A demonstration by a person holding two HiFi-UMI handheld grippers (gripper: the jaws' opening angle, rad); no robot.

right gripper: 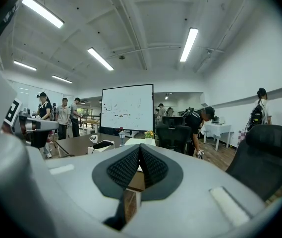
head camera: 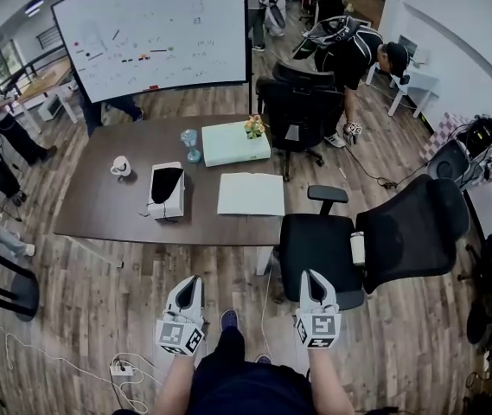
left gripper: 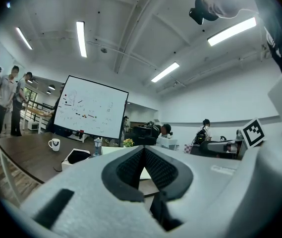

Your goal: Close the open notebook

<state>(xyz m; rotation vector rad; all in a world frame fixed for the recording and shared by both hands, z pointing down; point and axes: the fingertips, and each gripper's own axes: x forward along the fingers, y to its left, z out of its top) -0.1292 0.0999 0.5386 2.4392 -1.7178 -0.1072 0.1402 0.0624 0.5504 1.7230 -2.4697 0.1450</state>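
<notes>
Nearest, the left white two-jaw claw (head camera: 192, 282) and the right white claw (head camera: 313, 277) hang low, each pressed together on nothing (idle carrying, I judge). The flat white paper notebook (head camera: 251, 194) lies well ahead on the dark brown table (head camera: 107, 206), not yet reached.

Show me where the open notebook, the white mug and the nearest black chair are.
open notebook (head camera: 251, 194): head view, middle of its pages.
white mug (head camera: 121, 166): head view, its body.
black chair (head camera: 319, 247): head view, its seat.
</notes>
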